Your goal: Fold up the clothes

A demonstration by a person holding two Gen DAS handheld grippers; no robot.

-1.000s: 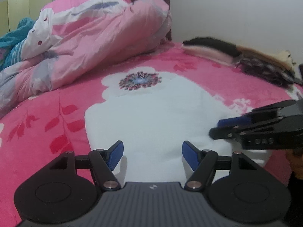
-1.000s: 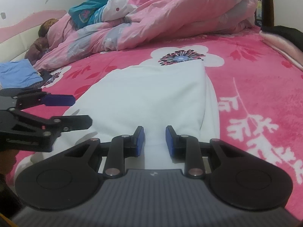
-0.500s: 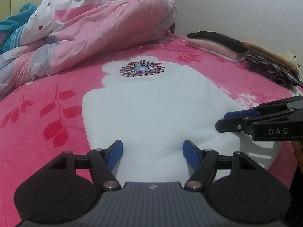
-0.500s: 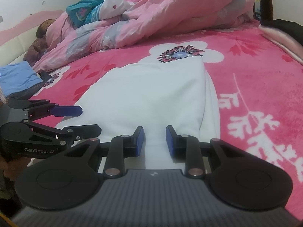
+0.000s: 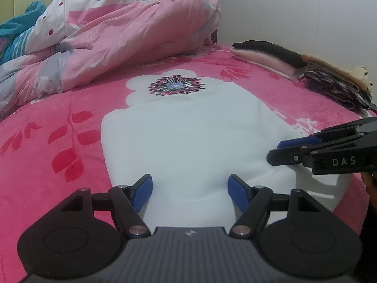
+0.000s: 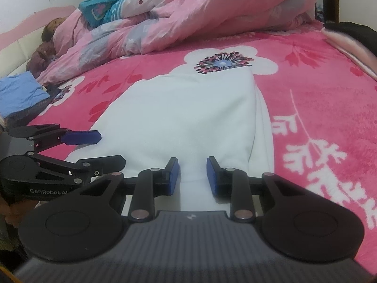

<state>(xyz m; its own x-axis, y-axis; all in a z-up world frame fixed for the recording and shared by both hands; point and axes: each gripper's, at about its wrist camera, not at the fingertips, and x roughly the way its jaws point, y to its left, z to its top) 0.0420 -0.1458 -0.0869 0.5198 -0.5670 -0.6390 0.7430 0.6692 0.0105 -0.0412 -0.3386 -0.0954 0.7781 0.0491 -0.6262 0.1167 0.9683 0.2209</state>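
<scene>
Bright pink fleece bedspread with white flower print (image 5: 59, 127) fills both views. Crumpled pink-and-white quilt (image 5: 122, 37) heaped at 11 o'clock. Long white folded garment (image 5: 188, 136) lies flat mid-bed, running toward 12 o'clock.

Folded stack of black, peach and plaid clothes (image 5: 306, 70) at 2 o'clock, likely finished pieces.

Since a second ago: garment unmoved, left view drifted slightly. Probably pausing before the next fold.

Left gripper (image 5: 189, 192) open wide over near hem, gripping nothing. Right gripper (image 6: 192, 176) narrowly parted, fabric beneath, not pinched.

No containers visible.
</scene>
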